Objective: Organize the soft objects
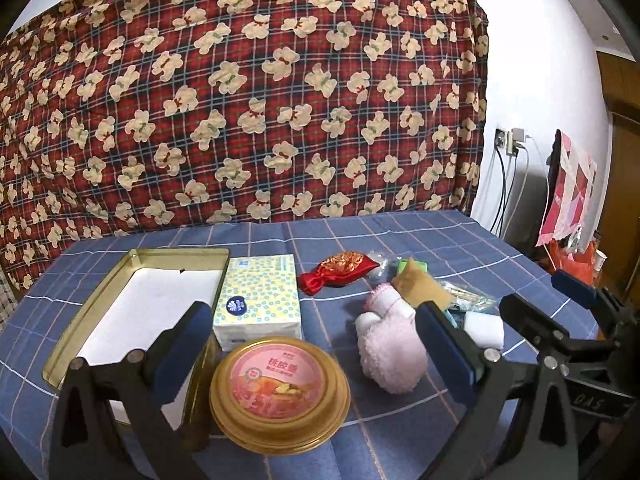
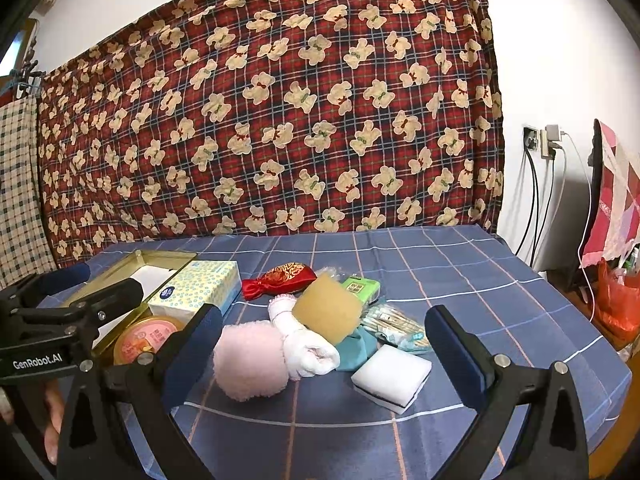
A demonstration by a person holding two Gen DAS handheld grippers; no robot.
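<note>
A: Right, from the left wrist first. The left gripper [image 1: 316, 348] stands with its jaws spread as wide as they go, nothing between the pads. Under it, near the front edge of the blue checked tablecloth [image 1: 400, 236], sits a round gold-rimmed tub [image 1: 280, 390], with a tissue pack [image 1: 258, 300] just behind it. The open gold tin [image 1: 136, 300] lies toward the left edge, its white floor bare.

B: And the soft things?

A: Clustered right of centre: a pink fluffy mitt [image 1: 390, 354], a rolled white cloth [image 1: 384, 304] touching it, a tan sponge [image 1: 420, 286] behind, and a red satin pouch [image 1: 338, 272] further back. The right gripper [image 1: 548, 304] shows at the right side, also wide open and empty.

B: Now the right wrist.

A: The right gripper's [image 2: 324, 344] jaws frame the pile without touching it. The mitt [image 2: 250, 362] sits just inside the left pad, the white cloth [image 2: 308, 344] leans on it, the sponge [image 2: 328, 312] rests on top of the heap, and a white foam block [image 2: 394, 376] lies nearest the front edge. A teal cloth [image 2: 358, 346] and a crinkly packet [image 2: 396, 326] are half buried.

B: So the step?

A: I judge nothing is sorted yet; the tin looks like the destination. I'd take the mitt first, since it's outermost and free. Come down over its middle, close gently until the pile compresses, and lift straight so the white cloth doesn't drag along.
</note>
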